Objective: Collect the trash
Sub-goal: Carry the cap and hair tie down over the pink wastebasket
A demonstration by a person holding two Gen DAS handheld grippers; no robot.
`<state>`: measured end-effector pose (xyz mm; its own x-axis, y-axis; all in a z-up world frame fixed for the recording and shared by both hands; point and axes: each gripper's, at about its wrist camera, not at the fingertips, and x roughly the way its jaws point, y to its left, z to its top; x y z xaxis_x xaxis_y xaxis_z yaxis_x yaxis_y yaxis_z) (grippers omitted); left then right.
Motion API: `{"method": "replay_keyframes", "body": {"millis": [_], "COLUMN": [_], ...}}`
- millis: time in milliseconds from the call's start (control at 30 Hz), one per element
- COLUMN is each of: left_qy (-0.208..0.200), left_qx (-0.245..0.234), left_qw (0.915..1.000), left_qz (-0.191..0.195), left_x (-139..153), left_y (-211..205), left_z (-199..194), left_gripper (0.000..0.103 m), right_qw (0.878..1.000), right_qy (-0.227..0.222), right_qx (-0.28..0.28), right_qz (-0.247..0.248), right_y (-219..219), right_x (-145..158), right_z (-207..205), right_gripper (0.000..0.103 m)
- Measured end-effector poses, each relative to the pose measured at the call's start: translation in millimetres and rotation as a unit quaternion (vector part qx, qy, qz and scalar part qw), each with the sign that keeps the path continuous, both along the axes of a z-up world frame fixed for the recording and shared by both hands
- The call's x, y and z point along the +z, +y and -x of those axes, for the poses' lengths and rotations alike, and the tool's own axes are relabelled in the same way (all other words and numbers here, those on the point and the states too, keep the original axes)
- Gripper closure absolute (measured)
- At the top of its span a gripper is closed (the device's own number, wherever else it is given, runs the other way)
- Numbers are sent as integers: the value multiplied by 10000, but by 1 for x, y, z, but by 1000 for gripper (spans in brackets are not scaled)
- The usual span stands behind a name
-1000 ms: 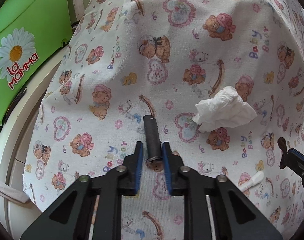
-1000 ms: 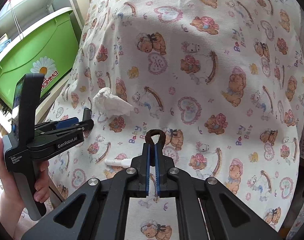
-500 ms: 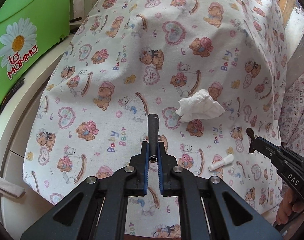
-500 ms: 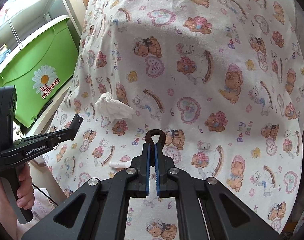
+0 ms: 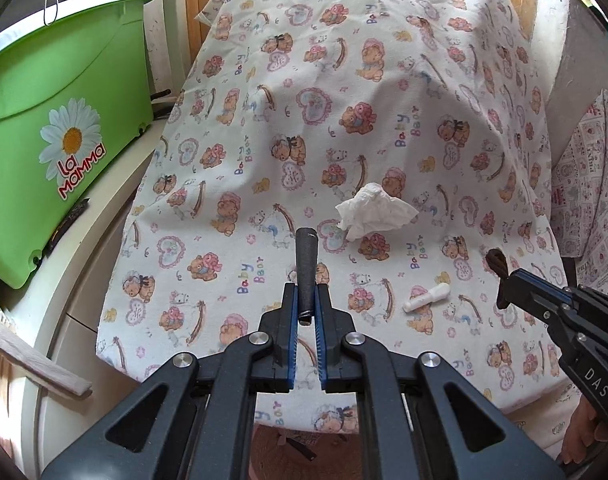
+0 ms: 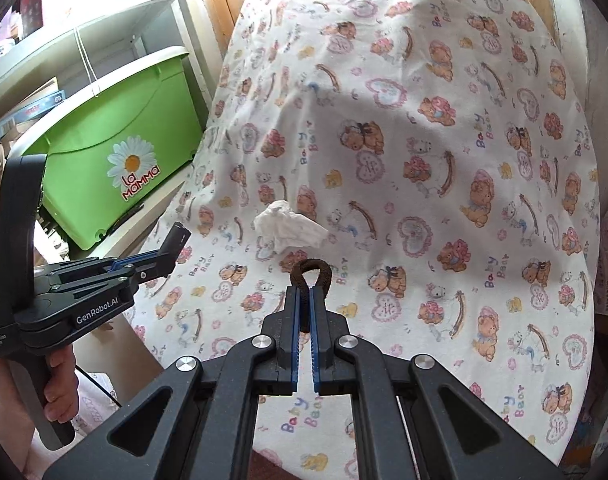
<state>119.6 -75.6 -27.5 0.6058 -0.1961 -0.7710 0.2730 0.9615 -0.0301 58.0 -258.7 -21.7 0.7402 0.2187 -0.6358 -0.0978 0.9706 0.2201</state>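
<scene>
Hidden or unclear: the near end of the dark stick (image 5: 306,268) sits between the pads; what it is made of cannot be told. Only the top of the brown loop (image 6: 310,274) shows, the rest pinched out of sight. The person is cut off but for a hand (image 6: 60,388) on a handle.

Left gripper (image 5: 305,312): fingers narrow, clamped on the dark stick, held above the cloth.
Right gripper (image 6: 305,312): fingers narrow, clamped on the brown loop.

Surface: table under a teddy-bear cloth (image 5: 384,120). Crumpled tissue (image 5: 374,210) near the middle; small white tube (image 5: 426,297) toward the near edge, apart from the tissue.

Room: green bin (image 5: 60,152) with a daisy label beside the table's left edge, on a white shelf (image 6: 104,28); wood panelling behind.
</scene>
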Motion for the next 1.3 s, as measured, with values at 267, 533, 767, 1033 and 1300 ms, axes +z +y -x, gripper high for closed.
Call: {"method": "replay_keyframes", "body": {"millis": [267, 533, 767, 1033, 1300], "left_qy": [277, 551, 760, 1413, 2005], "left_qx": [119, 302, 518, 595, 449], "left_qw": [9995, 9974, 9952, 9871, 9782], "left_qz": [66, 346, 346, 462, 296], "left_x": [0, -16, -30, -62, -94], "left_y": [11, 22, 41, 51, 43], "left_z": [54, 89, 93, 89, 87], "left_gripper": [96, 96, 96, 96, 96], "right_qw": [9996, 9980, 9947, 9912, 9862], "right_qy": [-202, -176, 45, 430, 857], "right_qx": [173, 615, 1031, 1234, 1334], "right_qz": [-91, -9, 27, 207, 472], "right_y": [21, 54, 78, 96, 110], "right_x": [7, -3, -20, -45, -72], "right_z": [43, 85, 107, 103, 92], "right_gripper": [98, 98, 98, 98, 98]}}
